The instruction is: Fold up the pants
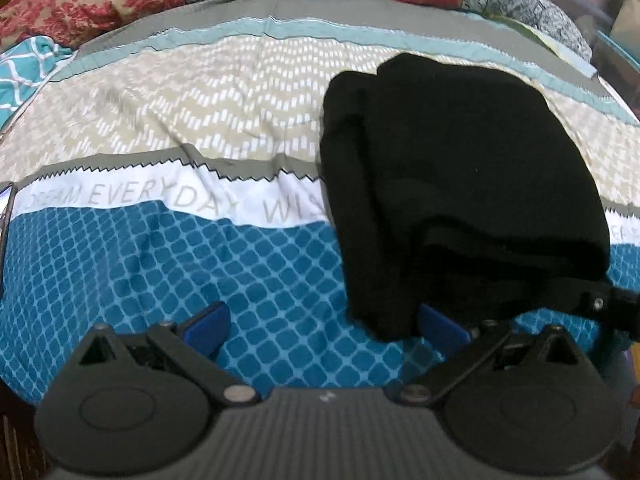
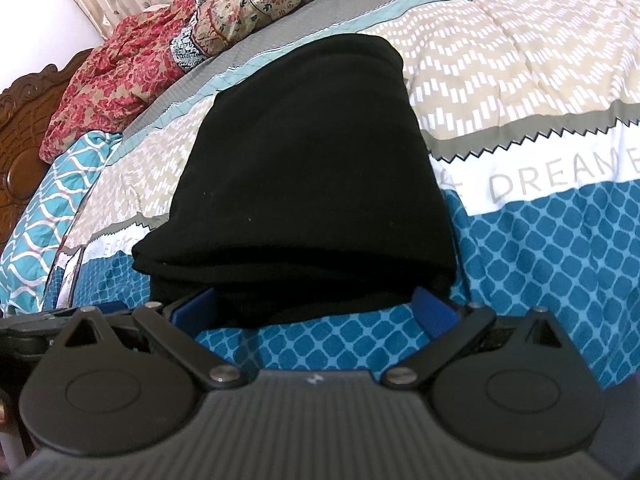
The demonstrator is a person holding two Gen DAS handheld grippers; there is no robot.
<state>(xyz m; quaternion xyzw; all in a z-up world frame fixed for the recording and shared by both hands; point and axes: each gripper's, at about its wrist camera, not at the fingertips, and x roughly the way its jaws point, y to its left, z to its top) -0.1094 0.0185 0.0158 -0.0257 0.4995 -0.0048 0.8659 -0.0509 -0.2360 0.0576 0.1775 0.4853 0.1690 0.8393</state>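
Note:
The black pants (image 1: 460, 184) lie folded in a thick stack on the patterned bedspread (image 1: 200, 128). My left gripper (image 1: 324, 326) is open, its blue fingers wide apart, with the near left corner of the pants just inside its right finger (image 1: 442, 326). In the right wrist view the pants (image 2: 308, 168) fill the middle. My right gripper (image 2: 316, 312) is open, its blue fingers on either side of the stack's near edge, which lies between them. The right gripper's body also shows at the left wrist view's right edge (image 1: 600, 304).
A crumpled red floral quilt (image 2: 132, 68) lies at the head of the bed by a carved wooden headboard (image 2: 20, 120). A teal lattice-print cloth (image 2: 48, 200) lies left of the pants. Bedspread (image 2: 540, 120) stretches to the right.

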